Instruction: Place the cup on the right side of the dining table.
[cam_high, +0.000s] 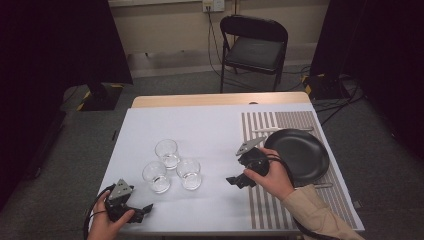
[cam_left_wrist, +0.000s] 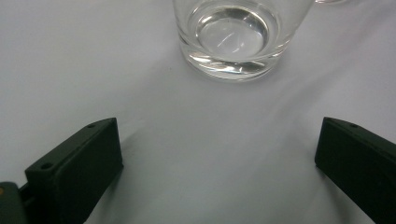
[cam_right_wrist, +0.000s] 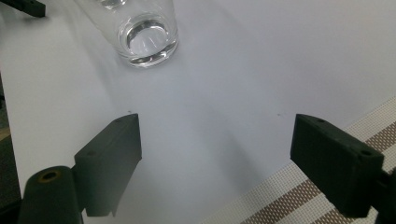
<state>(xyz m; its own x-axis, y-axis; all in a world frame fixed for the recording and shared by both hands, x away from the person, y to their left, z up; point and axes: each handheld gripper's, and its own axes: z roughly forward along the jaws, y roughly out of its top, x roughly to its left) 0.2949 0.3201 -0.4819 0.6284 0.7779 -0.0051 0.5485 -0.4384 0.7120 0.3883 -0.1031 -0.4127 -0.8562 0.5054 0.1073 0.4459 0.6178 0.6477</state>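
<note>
White sheet (cam_high: 200, 125) covers the table in the high view, with a striped placemat (cam_high: 265, 200) at its right end and a black folding chair (cam_high: 254, 47) on the grey floor beyond. Three clear glasses stand upright in a tight cluster left of the placemat: the far glass (cam_high: 166, 152), the left glass (cam_high: 155, 176) and the right glass (cam_high: 189, 173), all empty, thick-based, short tumblers, close together but whether they touch cannot be told. A black plate (cam_high: 300, 152) sits on the placemat. The right gripper (cam_high: 231, 180) is held in the right hand (cam_high: 272, 180) at the placemat's left edge, aimed at the right glass, apart from it. The left gripper (cam_high: 147, 207) is held in the left hand (cam_high: 107, 222) well left of the placemat, just below the left glass, not touching.

Left gripper view: same sheet, jaws spread wide with nothing between them. Left glass (cam_left_wrist: 233, 37) stands ahead, clear wall, heavy round base with bright highlights, well clear of both jaws.

Right gripper view: sheet again, placemat (cam_right_wrist: 299, 196) under the right-hand jaw. Jaws spread wide, gripping nothing. Right glass (cam_right_wrist: 140, 32) stands ahead toward the upper left, transparent, thick base, empty, apart from the jaws.
</note>
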